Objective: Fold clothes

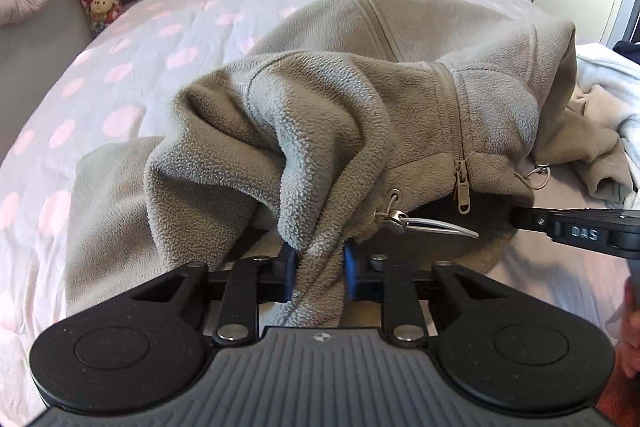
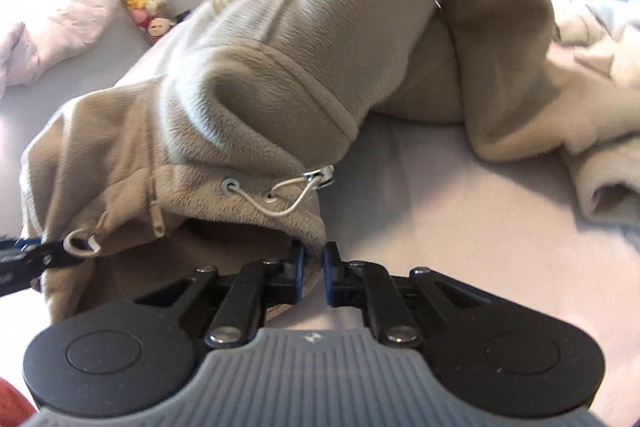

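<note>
The left gripper (image 1: 319,267) is clamping a bunched hem fold of the fleece jacket (image 1: 360,99); the right gripper (image 2: 313,273) is pinching the hem beside the zipper (image 1: 462,183); the jacket is draping over the bed (image 1: 120,75); likely soft, light and limp, so gripping at hem edges is advisable.

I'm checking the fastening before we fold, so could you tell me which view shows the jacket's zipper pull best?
The left wrist view: the zipper pull hangs sharp and unobstructed at the fleece jacket hem, facing the camera. In the right wrist view the same zipper pull sits off to the left, blurred and partly tucked in folds.
</note>
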Action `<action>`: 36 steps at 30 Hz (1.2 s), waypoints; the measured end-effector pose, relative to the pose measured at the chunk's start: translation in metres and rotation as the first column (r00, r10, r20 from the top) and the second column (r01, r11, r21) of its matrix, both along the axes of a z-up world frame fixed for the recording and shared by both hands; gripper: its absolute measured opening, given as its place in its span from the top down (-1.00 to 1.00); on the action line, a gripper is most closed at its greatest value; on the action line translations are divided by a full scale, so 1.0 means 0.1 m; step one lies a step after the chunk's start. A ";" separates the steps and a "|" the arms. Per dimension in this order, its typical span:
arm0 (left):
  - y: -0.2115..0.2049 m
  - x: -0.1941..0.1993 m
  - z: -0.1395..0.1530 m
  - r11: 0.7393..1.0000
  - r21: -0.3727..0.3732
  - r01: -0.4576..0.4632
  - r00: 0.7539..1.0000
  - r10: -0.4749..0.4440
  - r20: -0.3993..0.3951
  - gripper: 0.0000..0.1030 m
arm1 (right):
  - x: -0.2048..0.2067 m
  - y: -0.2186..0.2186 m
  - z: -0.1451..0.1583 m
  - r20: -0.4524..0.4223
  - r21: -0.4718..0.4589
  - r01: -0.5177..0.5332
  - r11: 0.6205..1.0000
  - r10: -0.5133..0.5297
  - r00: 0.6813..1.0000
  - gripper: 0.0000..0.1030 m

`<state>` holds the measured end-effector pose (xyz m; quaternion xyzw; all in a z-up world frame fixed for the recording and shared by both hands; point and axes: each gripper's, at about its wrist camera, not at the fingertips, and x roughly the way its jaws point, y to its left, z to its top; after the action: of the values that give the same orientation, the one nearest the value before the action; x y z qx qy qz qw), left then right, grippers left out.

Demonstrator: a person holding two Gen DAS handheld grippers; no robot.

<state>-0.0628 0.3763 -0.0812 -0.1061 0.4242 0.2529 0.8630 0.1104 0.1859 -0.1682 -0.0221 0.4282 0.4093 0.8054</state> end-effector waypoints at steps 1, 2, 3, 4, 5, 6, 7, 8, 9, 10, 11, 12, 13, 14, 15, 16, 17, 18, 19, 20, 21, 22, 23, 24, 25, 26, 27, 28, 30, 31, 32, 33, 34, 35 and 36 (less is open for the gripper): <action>0.00 -0.01 0.02 1.000 0.003 -0.003 1.000 0.003 0.004 0.63 | -0.01 0.02 0.02 0.008 -0.010 -0.008 1.000 0.008 1.000 0.77; 0.01 -0.02 0.02 1.000 0.001 -0.004 1.000 0.004 0.008 0.64 | -0.01 0.03 0.03 0.015 -0.022 -0.015 1.000 0.016 1.000 0.77; 0.02 -0.03 0.03 1.000 -0.003 -0.005 1.000 0.005 0.012 0.64 | -0.01 0.04 0.02 0.009 -0.026 -0.015 1.000 0.016 1.000 0.75; 0.03 -0.04 0.03 1.000 -0.007 -0.006 1.000 0.007 0.016 0.64 | -0.01 0.05 0.01 -0.001 -0.028 -0.014 1.000 0.014 1.000 0.64; 0.04 -0.04 0.03 1.000 -0.010 -0.008 1.000 0.008 0.020 0.65 | 0.00 0.05 -0.01 -0.011 -0.030 -0.013 0.999 0.012 1.000 0.54; 0.06 -0.05 0.04 1.000 -0.014 -0.009 1.000 0.009 0.024 0.65 | -0.01 0.05 -0.02 -0.016 -0.028 -0.011 1.000 0.011 1.000 0.44; 0.07 -0.06 0.04 1.000 -0.017 -0.010 1.000 0.011 0.027 0.65 | -0.03 0.05 -0.03 -0.020 -0.026 -0.010 1.000 0.009 1.000 0.21; 0.08 -0.07 0.05 1.000 -0.021 -0.011 0.999 0.012 0.031 0.65 | -0.04 0.04 -0.04 -0.024 -0.024 -0.008 1.000 0.008 1.000 0.04; 0.10 -0.08 0.05 1.000 -0.025 -0.012 0.999 0.013 0.035 0.65 | -0.05 0.04 -0.05 -0.023 -0.031 -0.006 1.000 0.006 1.000 -0.03; 0.11 -0.09 0.06 1.000 -0.028 -0.013 0.999 0.015 0.039 0.65 | -0.06 0.03 -0.05 -0.025 -0.035 -0.006 0.999 0.005 1.000 -0.14; 0.12 -0.09 0.06 0.999 -0.032 -0.015 0.999 0.016 0.043 0.65 | -0.07 0.03 -0.06 -0.033 -0.036 -0.006 0.999 0.005 0.999 -0.29; 0.13 -0.10 0.07 0.999 -0.035 -0.016 0.999 0.017 0.046 0.65 | -0.08 0.01 -0.11 -0.048 -0.034 -0.005 0.999 0.003 0.999 -0.35; 0.15 -0.11 0.07 0.999 -0.039 -0.017 0.999 0.019 0.050 0.65 | -0.10 -0.01 -0.15 -0.064 -0.031 -0.003 1.000 0.001 0.998 -0.38; 0.16 -0.12 0.07 0.999 -0.043 -0.018 0.998 0.020 0.054 0.65 | -0.09 -0.03 -0.20 -0.078 -0.034 0.000 0.999 -0.003 0.997 -0.38; 0.17 -0.12 0.07 0.999 -0.045 -0.020 0.998 0.023 0.056 0.65 | -0.07 -0.03 -0.24 -0.090 -0.042 0.008 0.999 -0.012 0.996 -0.38; 0.18 -0.12 0.08 0.999 -0.048 -0.022 0.998 0.025 0.057 0.65 | -0.05 -0.01 -0.28 -0.106 -0.043 0.014 0.999 -0.019 0.994 -0.38; 0.19 -0.12 0.08 0.998 -0.051 -0.024 0.998 0.027 0.058 0.65 | -0.04 0.02 -0.33 -0.122 -0.043 0.019 0.999 -0.024 0.992 -0.37; 0.20 -0.11 0.08 0.998 -0.054 -0.025 0.998 0.028 0.058 0.65 | -0.03 0.04 -0.37 -0.137 -0.033 0.024 0.999 -0.028 0.990 -0.37; 0.21 -0.10 0.09 0.998 -0.056 -0.026 0.998 0.029 0.057 0.65 | -0.04 0.06 -0.39 -0.140 -0.019 0.026 0.999 -0.028 0.990 -0.34; 0.22 -0.09 0.09 0.998 -0.058 -0.026 0.998 0.030 0.056 0.65 | -0.05 0.08 -0.41 -0.141 -0.004 0.027 1.000 -0.027 0.990 -0.22; 0.23 -0.09 0.09 0.998 -0.059 -0.027 0.998 0.030 0.054 0.65 | -0.06 0.09 -0.43 -0.142 0.010 0.028 1.000 -0.026 0.989 -0.08; 0.24 -0.08 0.10 0.998 -0.061 -0.027 0.998 0.031 0.053 0.65 | -0.06 0.11 -0.43 -0.147 0.019 0.015 1.000 -0.012 0.989 0.39; 0.24 -0.08 0.11 0.998 -0.064 -0.029 0.998 0.033 0.056 0.66 | -0.07 0.11 -0.40 -0.147 0.013 0.010 1.000 -0.008 0.989 0.70; 0.24 -0.09 0.13 0.997 -0.066 -0.031 0.998 0.035 0.059 0.66 | -0.07 0.08 -0.34 -0.134 0.017 0.015 1.000 -0.013 0.991 0.76; 0.25 -0.10 0.14 0.997 -0.069 -0.033 0.997 0.037 0.062 0.66 | -0.06 0.05 -0.27 -0.119 0.024 0.021 0.999 -0.018 0.993 0.76; 0.24 -0.11 0.16 0.997 -0.074 -0.031 0.997 0.035 0.066 0.66 | -0.06 -0.01 -0.19 -0.115 0.040 0.026 0.999 -0.022 0.993 0.77; 0.23 -0.13 0.19 0.997 -0.075 -0.026 0.997 0.031 0.069 0.66 | -0.06 -0.08 -0.08 -0.109 0.049 0.028 0.998 -0.022 0.994 0.77; 0.22 -0.14 0.22 0.997 -0.074 -0.019 0.997 0.024 0.071 0.66 | -0.07 -0.15 0.04 -0.100 0.060 0.021 0.998 -0.015 0.995 0.77; 0.17 -0.19 0.28 0.997 -0.079 0.001 0.997 0.005 0.072 0.66 | -0.09 -0.30 0.30 -0.080 0.073 -0.002 0.997 0.007 0.997 0.78; 0.14 -0.21 0.31 0.997 -0.081 0.010 0.997 -0.004 0.072 0.66 | -0.10 -0.36 0.43 -0.067 0.073 -0.018 0.997 0.023 0.997 0.78; 0.11 -0.23 0.34 0.996 -0.085 0.019 0.997 -0.013 0.071 0.66 | -0.11 -0.43 0.55 -0.053 0.062 -0.036 0.997 0.039 0.998 0.78; 0.05 -0.26 0.36 0.995 -0.091 0.029 0.997 -0.023 0.069 0.66 | -0.12 -0.49 0.67 -0.039 0.048 -0.055 0.997 0.057 0.998 0.78; 0.00 -0.29 0.38 0.994 -0.099 0.040 0.997 -0.033 0.067 0.66 | -0.13 -0.55 0.77 -0.024 0.031 -0.068 0.997 0.069 0.997 0.78; -0.05 -0.32 0.40 0.993 -0.106 0.051 0.997 -0.044 0.066 0.66 | -0.14 -0.61 0.86 -0.008 0.021 -0.073 0.997 0.074 0.997 0.78; -0.10 -0.35 0.42 0.990 -0.124 0.064 0.996 -0.056 0.071 0.66 | -0.15 -0.65 0.95 0.008 0.012 -0.077 0.997 0.077 0.997 0.78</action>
<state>-0.0982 0.3663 -0.0394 -0.1563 0.4130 0.1958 0.8756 0.0952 0.1204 -0.0734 -0.0351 0.4213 0.4426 0.7908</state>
